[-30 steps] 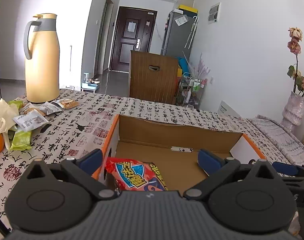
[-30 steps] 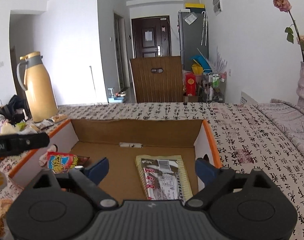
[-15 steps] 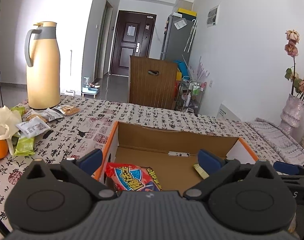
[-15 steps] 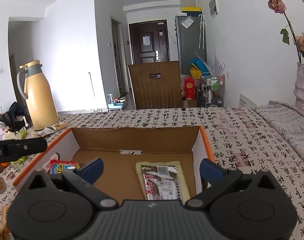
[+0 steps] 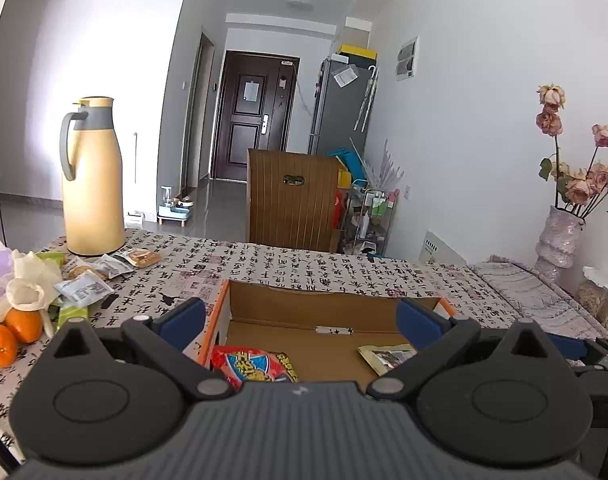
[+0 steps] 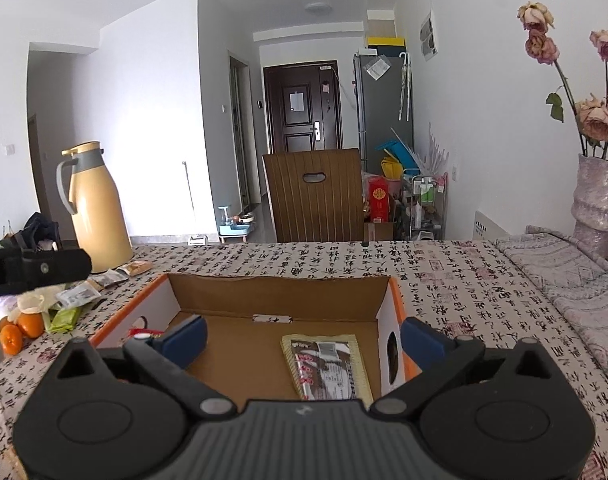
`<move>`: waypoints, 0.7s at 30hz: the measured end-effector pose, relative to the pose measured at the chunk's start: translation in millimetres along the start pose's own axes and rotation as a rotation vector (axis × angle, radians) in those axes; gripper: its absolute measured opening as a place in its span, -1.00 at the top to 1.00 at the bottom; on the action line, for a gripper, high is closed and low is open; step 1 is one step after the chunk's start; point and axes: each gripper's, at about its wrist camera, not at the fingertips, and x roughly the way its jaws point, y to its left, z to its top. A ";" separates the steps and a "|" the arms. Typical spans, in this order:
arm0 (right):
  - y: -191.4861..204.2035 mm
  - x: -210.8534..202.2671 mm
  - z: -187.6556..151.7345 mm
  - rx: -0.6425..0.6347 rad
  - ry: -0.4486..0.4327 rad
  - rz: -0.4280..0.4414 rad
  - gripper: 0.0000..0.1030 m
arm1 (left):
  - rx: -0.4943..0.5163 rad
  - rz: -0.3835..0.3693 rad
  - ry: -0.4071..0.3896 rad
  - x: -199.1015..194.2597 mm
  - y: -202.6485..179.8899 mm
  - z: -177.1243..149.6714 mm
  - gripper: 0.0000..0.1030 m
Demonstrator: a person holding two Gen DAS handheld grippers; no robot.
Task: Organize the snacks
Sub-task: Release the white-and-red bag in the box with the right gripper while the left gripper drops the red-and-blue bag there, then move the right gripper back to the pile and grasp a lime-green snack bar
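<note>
Left gripper [image 5: 301, 322] is hovering with its blue-padded fingers spread wide and holding nothing, just above the near edge of the cardboard box [image 5: 328, 300]. Inside the box, a red snack bag [image 5: 253, 366] is lying at the left end and a pale flat packet [image 5: 388, 356] is lying toward the right end. Left of the box, loose snack packets [image 5: 89, 284] are sitting on the patterned tablecloth [image 5: 304, 266] beside oranges [image 5: 11, 330], with a yellow thermos [image 5: 91, 180] standing beyond them.

Right gripper [image 6: 301, 338] is also hanging over the box [image 6: 279, 292], its fingers wide apart and empty. The pale flat packet [image 6: 328, 364] is lying flat on the box floor toward the right wall. Left of the box, the thermos [image 6: 97, 208] and oranges [image 6: 21, 330] are showing.
</note>
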 end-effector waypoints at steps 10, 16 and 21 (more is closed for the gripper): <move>3.7 -43.7 -24.8 0.007 0.010 0.008 -1.00 | -0.002 0.012 0.014 -42.4 1.6 -19.2 -1.00; 4.6 -63.3 -41.4 0.007 0.024 0.014 -1.00 | -0.002 0.017 0.036 -59.8 4.7 -36.6 -1.00; 3.8 -75.1 -54.5 0.014 0.038 0.016 -1.00 | -0.003 0.025 0.061 -68.7 8.6 -51.4 -1.00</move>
